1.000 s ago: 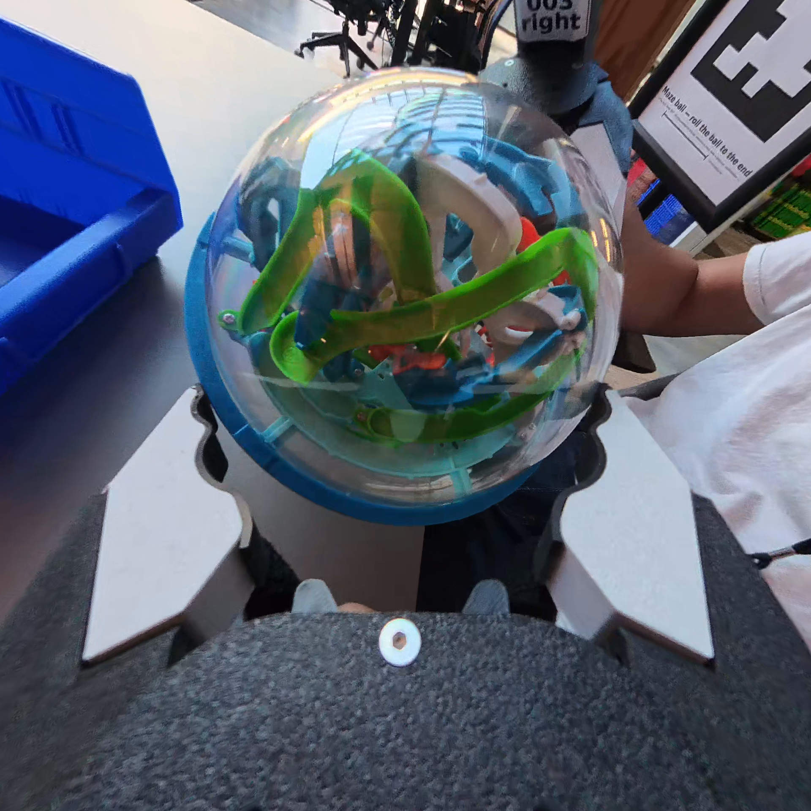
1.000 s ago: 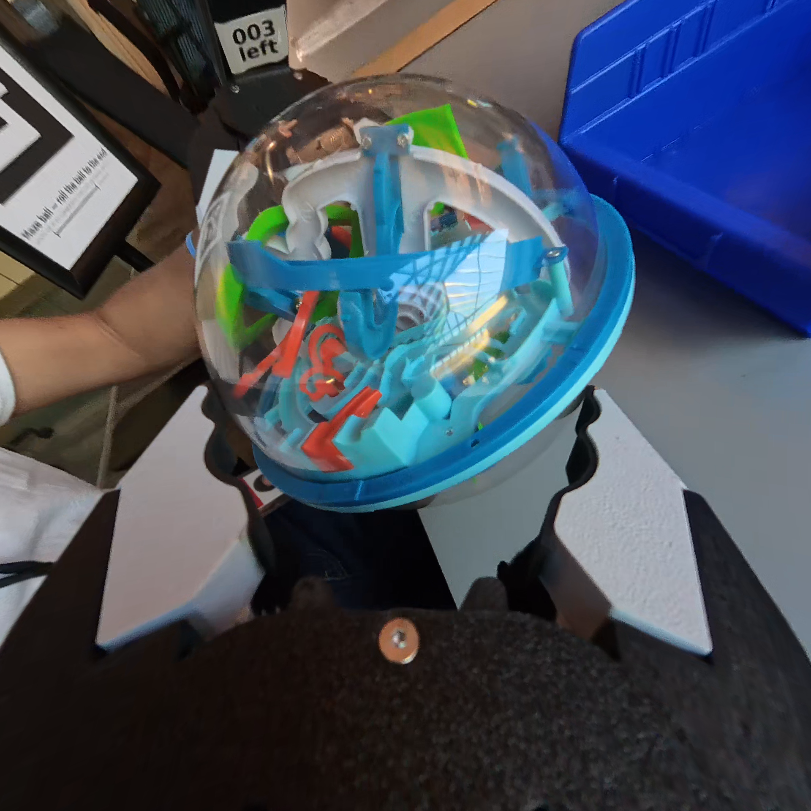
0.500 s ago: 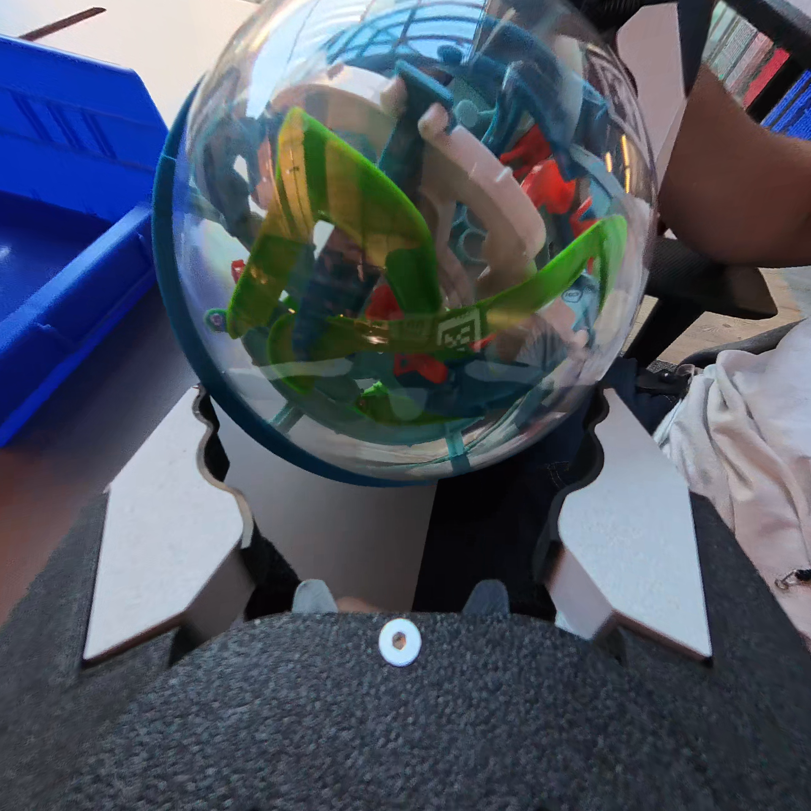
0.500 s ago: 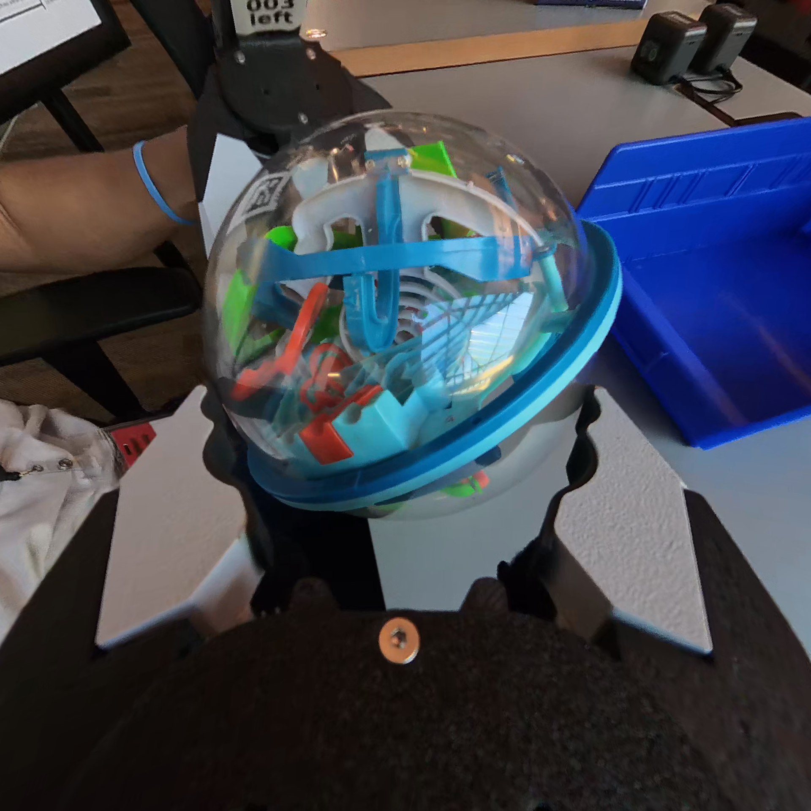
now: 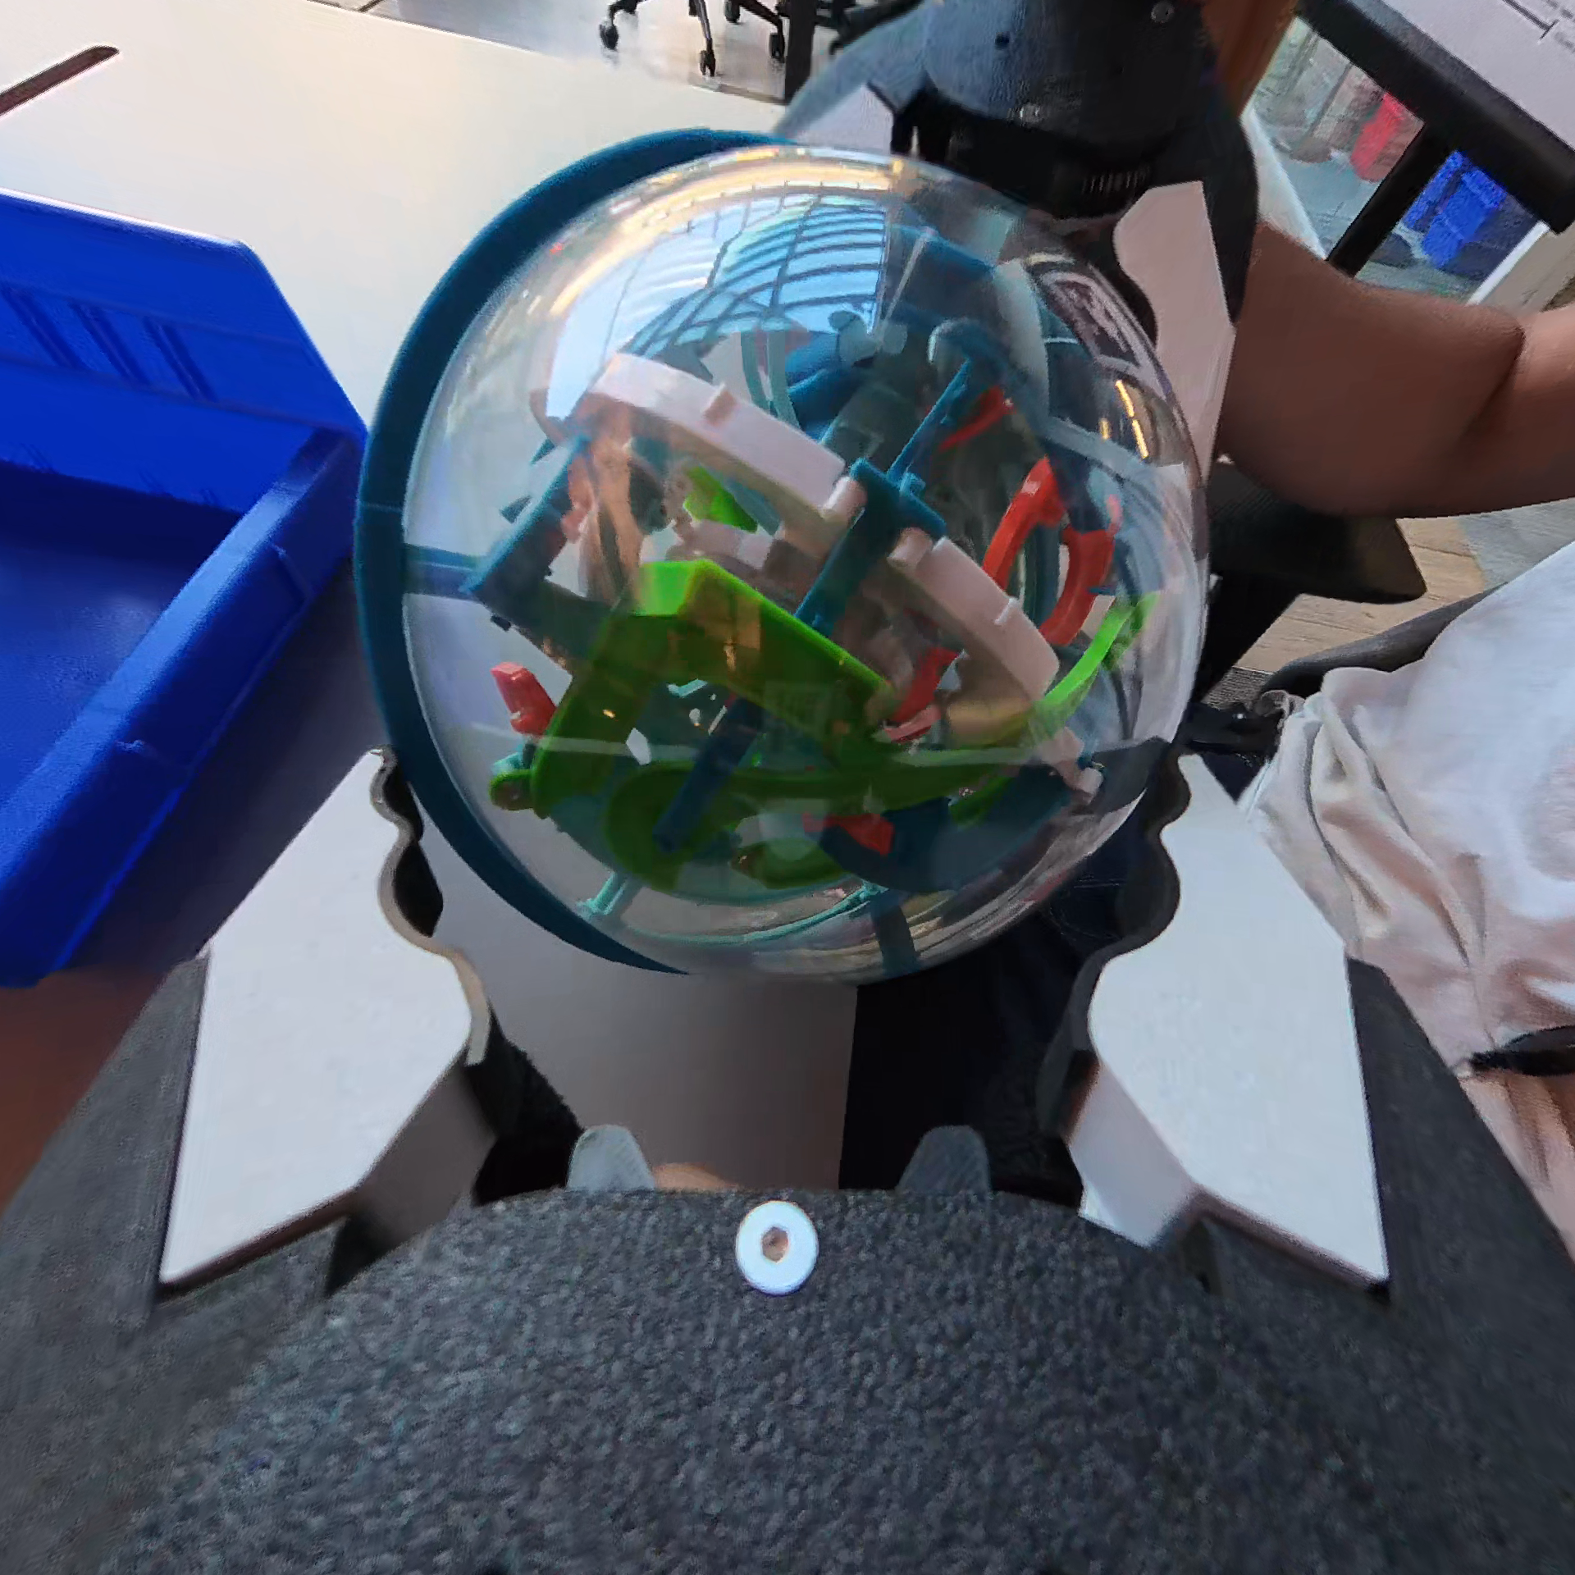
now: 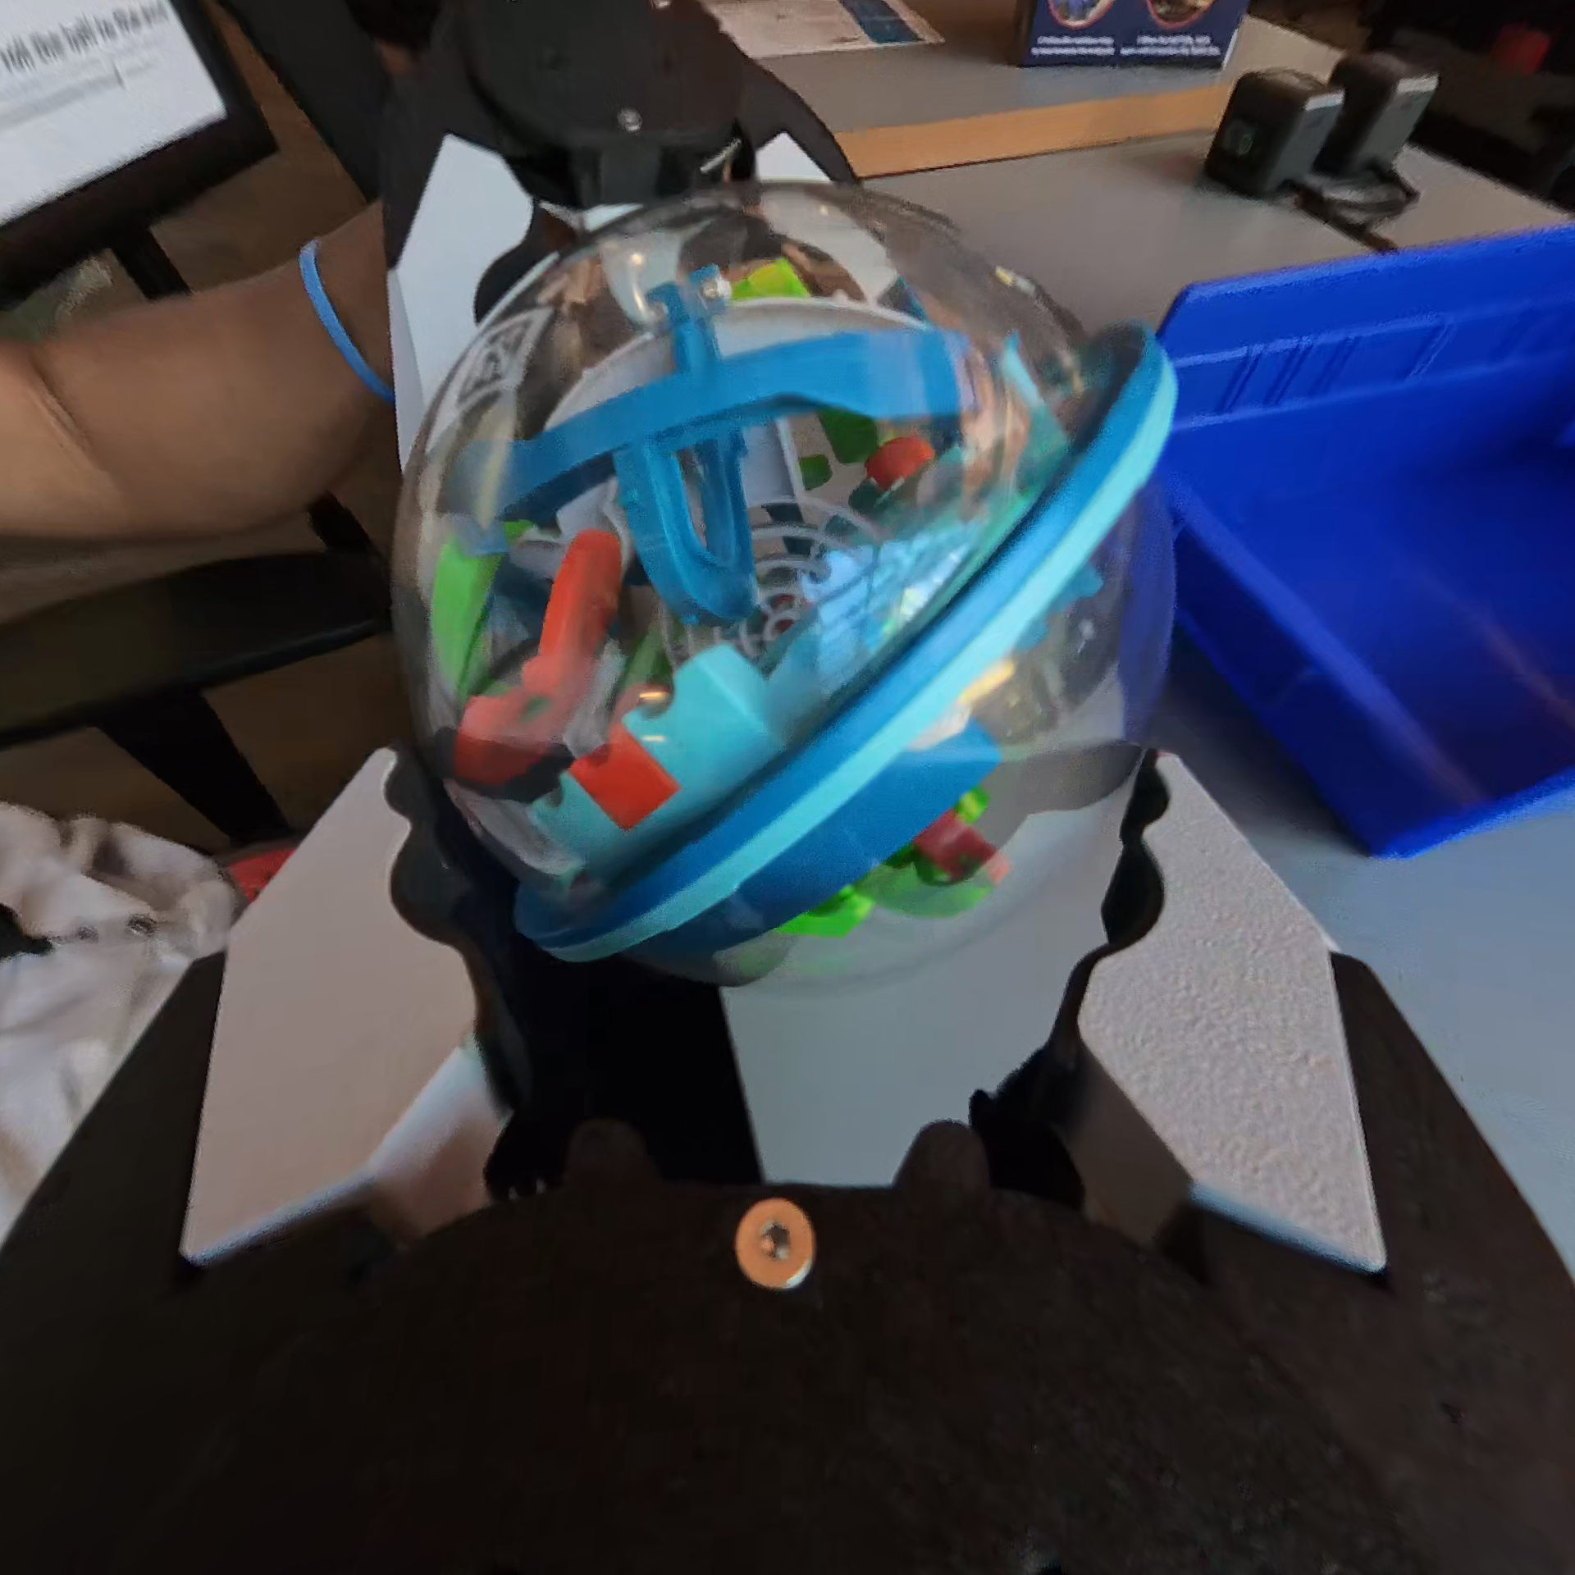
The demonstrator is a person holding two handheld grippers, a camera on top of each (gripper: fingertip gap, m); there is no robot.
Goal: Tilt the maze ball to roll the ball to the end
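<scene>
Centrally, left wrist view: maze ball (image 5: 780, 554) fills frame middle, left gripper (image 5: 780, 818) spread wide, both fingers pressed on its clear shell. Blue bin (image 5: 145, 545) left edge, on tabletop (image 5: 341, 153).
Right wrist view: right gripper (image 6: 771, 818) clamps same ball, blue ring tilted; bin right.

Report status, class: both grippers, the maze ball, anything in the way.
Left gripper and right gripper both clamp the maze ball, lifted off the table. Blue ring tilted. Blue bin close beside.

blurred print on framed sign (image 6: 85, 94)
</scene>
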